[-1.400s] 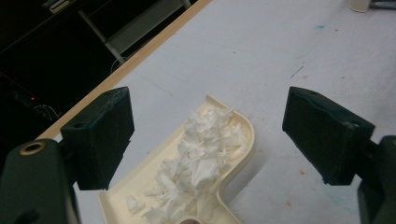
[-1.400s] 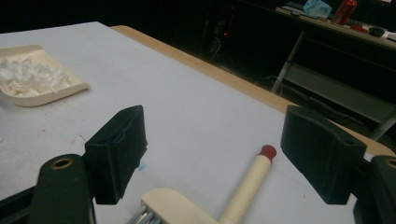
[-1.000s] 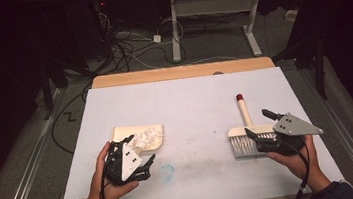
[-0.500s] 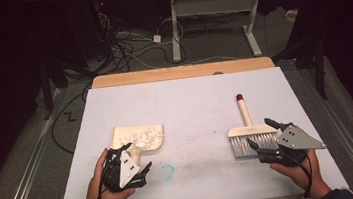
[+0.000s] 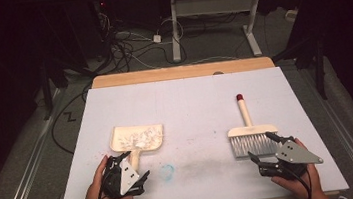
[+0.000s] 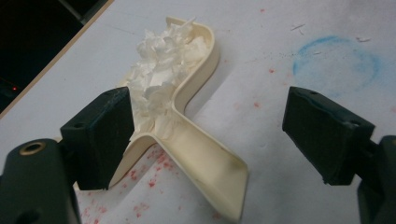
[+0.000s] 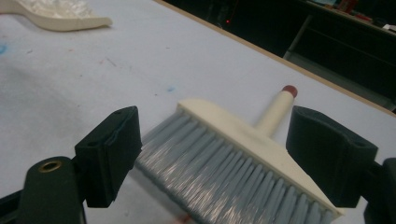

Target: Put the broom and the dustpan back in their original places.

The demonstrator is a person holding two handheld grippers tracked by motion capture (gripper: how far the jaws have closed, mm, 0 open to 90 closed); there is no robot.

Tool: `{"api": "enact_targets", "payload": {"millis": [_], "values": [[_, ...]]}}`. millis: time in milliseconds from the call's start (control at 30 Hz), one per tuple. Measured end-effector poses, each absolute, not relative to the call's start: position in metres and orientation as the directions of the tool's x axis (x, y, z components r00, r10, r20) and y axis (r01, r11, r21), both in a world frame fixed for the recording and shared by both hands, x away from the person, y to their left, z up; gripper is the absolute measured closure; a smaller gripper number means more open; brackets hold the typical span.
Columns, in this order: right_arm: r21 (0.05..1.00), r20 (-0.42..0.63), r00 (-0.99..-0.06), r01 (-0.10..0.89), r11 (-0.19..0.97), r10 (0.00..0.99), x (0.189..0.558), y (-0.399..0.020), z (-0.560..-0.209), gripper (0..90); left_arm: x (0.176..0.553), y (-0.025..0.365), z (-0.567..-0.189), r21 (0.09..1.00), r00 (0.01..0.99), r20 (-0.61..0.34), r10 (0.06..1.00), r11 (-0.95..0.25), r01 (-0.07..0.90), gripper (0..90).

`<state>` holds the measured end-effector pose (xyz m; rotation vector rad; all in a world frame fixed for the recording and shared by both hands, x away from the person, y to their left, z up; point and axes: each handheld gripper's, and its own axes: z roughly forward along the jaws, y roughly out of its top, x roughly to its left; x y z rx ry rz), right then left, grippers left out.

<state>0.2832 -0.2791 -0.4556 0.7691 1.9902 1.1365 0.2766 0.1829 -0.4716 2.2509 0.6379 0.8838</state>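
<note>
On the white surface [image 5: 190, 103], the cream dustpan [image 6: 187, 116] with white scraps lies between the spread jaws of the left gripper [image 6: 210, 135], and the brush [image 7: 233, 163] lies between the spread jaws of the right gripper [image 7: 233, 158].

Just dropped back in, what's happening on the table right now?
A person holds a pair of tongs in each hand at the near edge of the white table. The left tongs are open by the handle of a cream dustpan that holds white scraps. The right tongs are open by the bristles of a small brush. Neither grips anything; both things lie flat.
</note>
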Motion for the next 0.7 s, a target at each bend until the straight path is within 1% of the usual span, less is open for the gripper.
{"api": "enact_targets", "payload": {"millis": [100,500,700], "values": [[0.880,-0.302,-0.571,0.140,0.453,0.763,0.283,-0.277,-0.456,18.1,0.276,0.182,-0.470,0.718,0.653,0.406,0.640,-0.665,0.206,16.0],[0.894,-0.310,-0.553,0.106,0.434,0.773,0.280,-0.280,-0.446,18.4,0.273,0.182,-0.469,0.712,0.656,0.415,0.631,-0.674,0.198,16.0],[0.893,-0.306,-0.553,0.114,0.435,0.775,0.281,-0.279,-0.447,18.4,0.274,0.183,-0.468,0.721,0.651,0.407,0.641,-0.663,0.202,16.0]]}}
